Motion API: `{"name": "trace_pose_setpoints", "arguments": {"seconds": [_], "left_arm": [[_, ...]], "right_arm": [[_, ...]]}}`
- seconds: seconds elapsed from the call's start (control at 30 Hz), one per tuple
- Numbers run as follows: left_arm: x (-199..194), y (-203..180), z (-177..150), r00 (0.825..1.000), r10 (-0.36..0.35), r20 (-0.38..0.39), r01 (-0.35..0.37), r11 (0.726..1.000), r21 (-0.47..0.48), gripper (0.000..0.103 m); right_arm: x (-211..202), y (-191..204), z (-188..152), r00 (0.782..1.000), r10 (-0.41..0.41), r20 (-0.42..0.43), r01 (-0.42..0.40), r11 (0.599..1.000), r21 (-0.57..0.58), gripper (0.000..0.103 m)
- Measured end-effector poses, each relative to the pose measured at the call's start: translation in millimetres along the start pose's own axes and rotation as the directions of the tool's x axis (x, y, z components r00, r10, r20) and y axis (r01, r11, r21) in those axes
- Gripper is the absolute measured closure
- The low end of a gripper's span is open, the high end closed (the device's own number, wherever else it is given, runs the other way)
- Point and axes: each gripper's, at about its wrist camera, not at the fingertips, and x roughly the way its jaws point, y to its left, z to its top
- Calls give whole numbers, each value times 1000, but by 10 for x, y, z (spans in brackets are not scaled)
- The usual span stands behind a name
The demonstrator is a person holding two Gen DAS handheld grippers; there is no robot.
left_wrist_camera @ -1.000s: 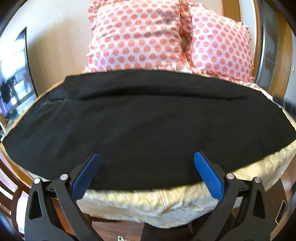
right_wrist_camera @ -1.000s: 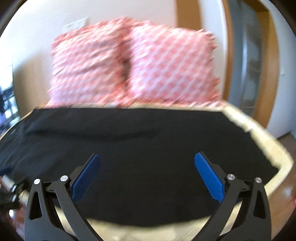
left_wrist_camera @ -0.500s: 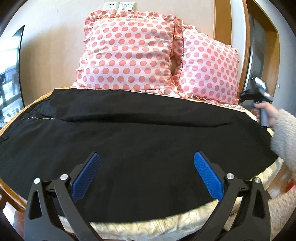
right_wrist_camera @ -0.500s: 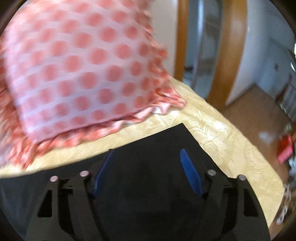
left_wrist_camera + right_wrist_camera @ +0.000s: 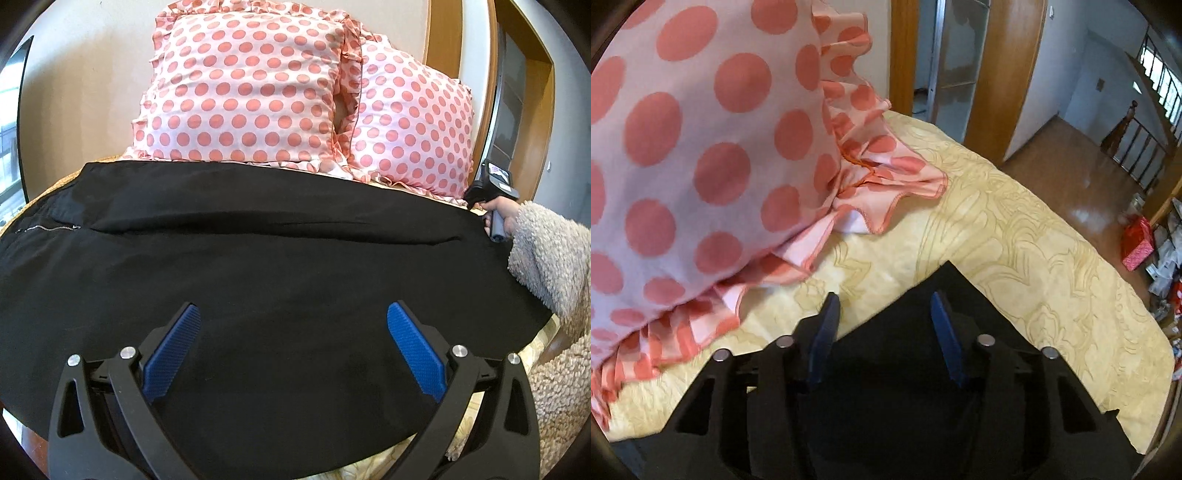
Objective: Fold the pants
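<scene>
Black pants lie flat across the bed, zipper end at the left. My left gripper is open and hovers over the near edge of the pants, holding nothing. My right gripper is partly closed but still open, its blue fingers on either side of the far right corner of the pants, low over the cloth. It also shows in the left wrist view, held by a hand in a fleece sleeve at the far right edge of the pants.
Two pink polka-dot pillows stand against the wall behind the pants; one is just left of my right gripper. The yellow bedspread ends at the right, with a wooden floor and a doorway beyond.
My right gripper moved to the far right corner of the pants, came down close to it and narrowed its opening. My left gripper moved forward over the pants and stayed open.
</scene>
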Motion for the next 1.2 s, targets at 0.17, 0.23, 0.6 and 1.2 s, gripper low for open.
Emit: {"name": "trace_pose_setpoints", "arguments": {"seconds": [0.17,0.23,0.6,1.2], "left_arm": [[-44,45,-12,1000,-11,5,11,999,-31,2],[-101,66,-18,1000,-11,12,12,999,-43,2],[-400,64,-36,998,15,68,-10,997,-74,2],[-441,331,53,999,20,47,-10,979,-206,2]], "right_arm": [[-94,-570,-173,941,339,-10,-329,920,213,101],[-301,-808,-276,901,428,62,-430,869,245,101],[-1684,-1814,-1514,704,646,297,-702,695,152,101],[-1227,-2077,-1986,721,687,90,-661,643,387,60]]}}
